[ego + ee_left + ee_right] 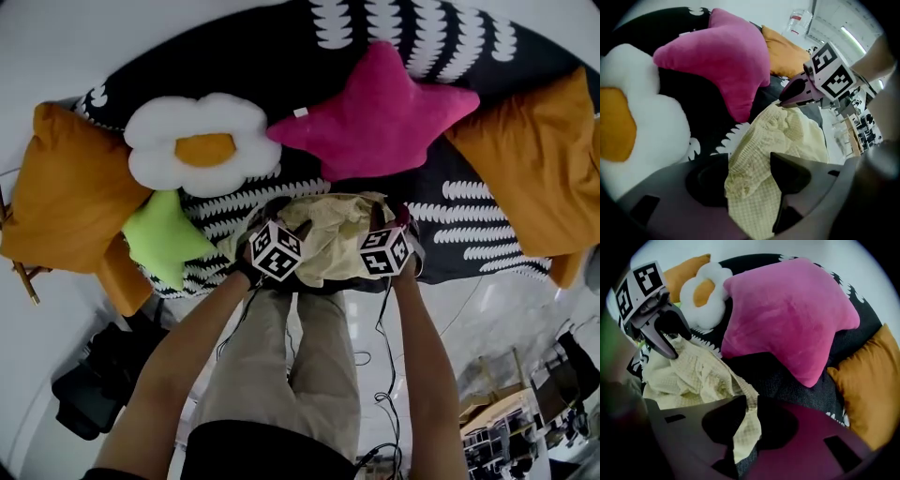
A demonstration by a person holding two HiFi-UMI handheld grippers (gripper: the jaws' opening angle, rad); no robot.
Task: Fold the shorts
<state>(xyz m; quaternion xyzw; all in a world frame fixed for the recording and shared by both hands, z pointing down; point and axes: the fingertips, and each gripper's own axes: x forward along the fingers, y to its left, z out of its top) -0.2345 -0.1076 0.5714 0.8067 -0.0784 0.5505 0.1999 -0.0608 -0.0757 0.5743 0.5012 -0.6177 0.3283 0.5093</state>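
Observation:
The pale yellow shorts (333, 230) lie crumpled at the near edge of a black-and-white patterned cover (469, 202). Both grippers point steeply down into them. My left gripper (279, 248) is on the shorts' left side. In the left gripper view its jaws (749, 159) stand apart, with a loose bunch of the shorts (787, 133) between them. My right gripper (386, 247) is on the shorts' right side. In the right gripper view its jaws (751, 401) are nearly together, pinching an edge of the shorts (693, 373).
Beyond the shorts lie a pink star pillow (380, 112), a white flower pillow (202, 141) and a green star pillow (164, 234). Orange cushions (70, 187) (539, 159) flank the cover. Cables (384, 375) trail on the floor by the person's legs.

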